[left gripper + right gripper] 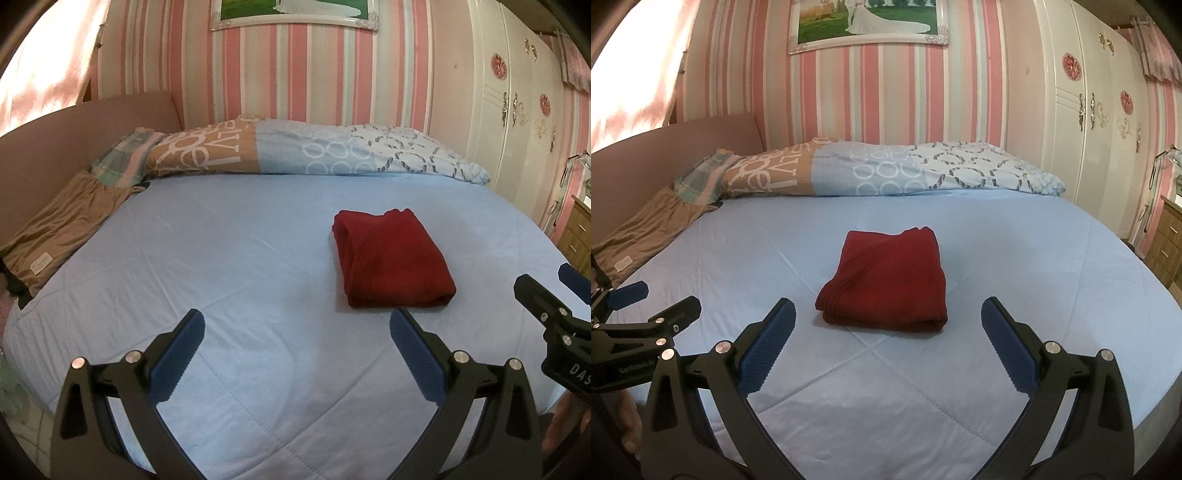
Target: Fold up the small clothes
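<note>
Right wrist view: we see the red garment (886, 280) folded into a compact rectangle, lying around the middle of the bed (1052, 258), well short of the far edge where the patterned duvet (886, 170) is bunched. Our right tongs (888, 314) hang just short of its near fold, jaws spread wide, holding nothing. Left tongs (297, 325) are likewise apart and empty, the garment off to their right. We judge this piece done; both tongs sit back to leave it undisturbed. A brown garment (62, 225) lies loose at the bed's far left corner, likely next.
</note>
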`<state>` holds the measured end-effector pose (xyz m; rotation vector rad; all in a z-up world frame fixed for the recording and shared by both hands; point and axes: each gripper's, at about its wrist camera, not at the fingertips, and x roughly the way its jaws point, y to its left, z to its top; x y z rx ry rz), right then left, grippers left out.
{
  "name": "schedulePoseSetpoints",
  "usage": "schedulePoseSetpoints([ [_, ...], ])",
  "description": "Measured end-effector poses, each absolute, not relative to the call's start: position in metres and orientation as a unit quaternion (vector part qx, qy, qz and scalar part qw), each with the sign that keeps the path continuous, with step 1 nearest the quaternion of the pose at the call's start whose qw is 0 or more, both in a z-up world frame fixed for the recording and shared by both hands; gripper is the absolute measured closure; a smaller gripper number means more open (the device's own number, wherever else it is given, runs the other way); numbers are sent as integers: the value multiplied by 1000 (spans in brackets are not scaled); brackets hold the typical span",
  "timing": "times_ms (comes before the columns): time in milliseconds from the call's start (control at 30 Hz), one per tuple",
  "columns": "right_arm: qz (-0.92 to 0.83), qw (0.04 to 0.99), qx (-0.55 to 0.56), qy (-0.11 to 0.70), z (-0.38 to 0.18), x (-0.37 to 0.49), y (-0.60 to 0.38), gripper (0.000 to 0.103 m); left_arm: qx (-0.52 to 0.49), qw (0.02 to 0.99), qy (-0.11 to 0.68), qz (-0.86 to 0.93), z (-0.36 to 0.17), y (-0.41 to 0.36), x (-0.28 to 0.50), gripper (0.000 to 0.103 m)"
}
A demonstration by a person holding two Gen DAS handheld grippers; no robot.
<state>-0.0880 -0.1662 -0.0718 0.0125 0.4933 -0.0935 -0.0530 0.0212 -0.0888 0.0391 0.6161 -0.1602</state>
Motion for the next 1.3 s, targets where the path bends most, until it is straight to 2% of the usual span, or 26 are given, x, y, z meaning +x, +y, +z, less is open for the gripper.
schedulePoseSetpoints([
  [1300,-55,967,5,249,-70,-82,-169,3,31,949,307,-60,-103,27,-53,2],
])
